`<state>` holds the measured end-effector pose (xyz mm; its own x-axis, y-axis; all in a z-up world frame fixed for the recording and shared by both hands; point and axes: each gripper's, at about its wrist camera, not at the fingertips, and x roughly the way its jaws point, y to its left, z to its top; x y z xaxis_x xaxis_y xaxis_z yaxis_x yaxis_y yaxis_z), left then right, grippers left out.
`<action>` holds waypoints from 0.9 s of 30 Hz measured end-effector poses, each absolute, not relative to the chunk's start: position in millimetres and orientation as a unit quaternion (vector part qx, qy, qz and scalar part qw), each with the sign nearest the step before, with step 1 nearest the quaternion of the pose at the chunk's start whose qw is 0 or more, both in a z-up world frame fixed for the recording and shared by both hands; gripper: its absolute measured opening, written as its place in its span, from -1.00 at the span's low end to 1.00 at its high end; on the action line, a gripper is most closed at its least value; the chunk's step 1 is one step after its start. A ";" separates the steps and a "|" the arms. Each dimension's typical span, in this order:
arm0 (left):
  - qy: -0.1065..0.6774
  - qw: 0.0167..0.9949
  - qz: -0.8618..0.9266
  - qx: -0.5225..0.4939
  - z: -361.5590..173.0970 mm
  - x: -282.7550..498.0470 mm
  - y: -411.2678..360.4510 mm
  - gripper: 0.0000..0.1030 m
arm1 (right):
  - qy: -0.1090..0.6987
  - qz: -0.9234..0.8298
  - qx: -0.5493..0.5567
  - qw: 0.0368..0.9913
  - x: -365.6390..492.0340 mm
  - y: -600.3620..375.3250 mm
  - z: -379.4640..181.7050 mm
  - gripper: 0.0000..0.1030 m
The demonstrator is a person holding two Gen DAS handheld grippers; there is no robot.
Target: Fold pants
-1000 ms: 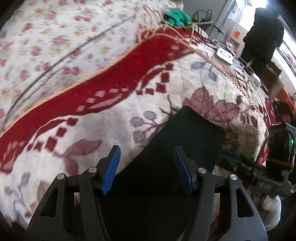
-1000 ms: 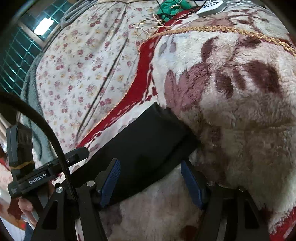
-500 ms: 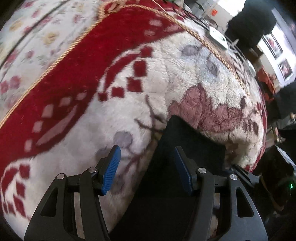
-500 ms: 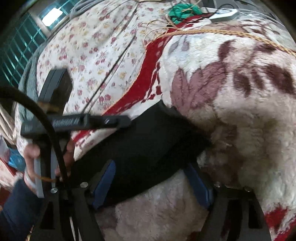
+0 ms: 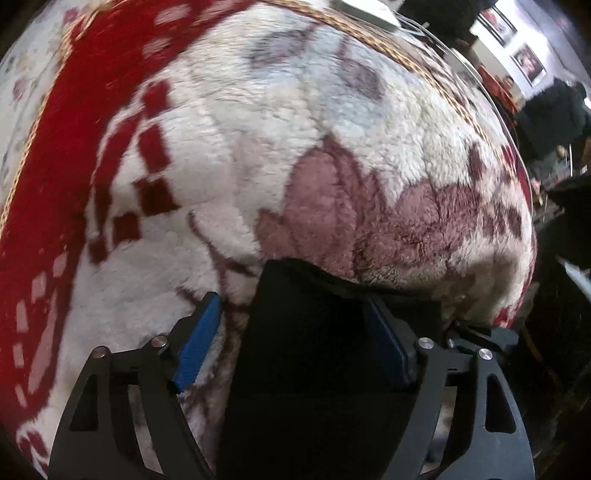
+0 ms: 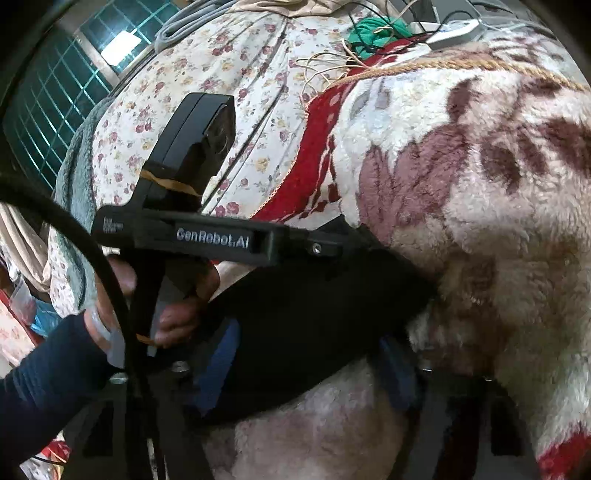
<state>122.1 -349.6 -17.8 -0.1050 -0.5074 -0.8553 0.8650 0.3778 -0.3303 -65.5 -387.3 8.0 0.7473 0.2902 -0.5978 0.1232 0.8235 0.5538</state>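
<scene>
The black pants (image 5: 325, 295) lie folded on a fleecy blanket, one end pointing away from me. My left gripper (image 5: 291, 343) straddles that end and its jaws are opening. The left blue pad (image 5: 197, 343) stands off the cloth over the blanket, and the right pad (image 5: 388, 347) is at the cloth's edge. In the right wrist view the pants (image 6: 314, 325) run across my right gripper (image 6: 306, 369) and cover its fingertips. Its jaws are closing, and its blue pads (image 6: 218, 365) still sit at the cloth's sides. A hand (image 6: 177, 299) in a dark sleeve holds the left gripper's housing (image 6: 210, 236) over the pants.
The white, red-bordered fleece blanket (image 5: 258, 129) covers the bed over a floral sheet (image 6: 207, 92). A green cloth (image 6: 376, 31), loose cords and a white power strip (image 6: 454, 31) lie at the far end. A person in dark clothes (image 5: 550, 118) stands beyond the blanket's right edge.
The left gripper has come forward and down over the pants' end, rolled, and spread its jaws wider. In the right view it has swung in above the pants. The right gripper stayed put.
</scene>
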 end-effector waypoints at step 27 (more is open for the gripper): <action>0.563 0.621 -0.534 0.113 -5.2 143.3 -337.3 0.08 | 0.342 0.103 0.354 0.864 -67.6 -397.0 6.9 -0.80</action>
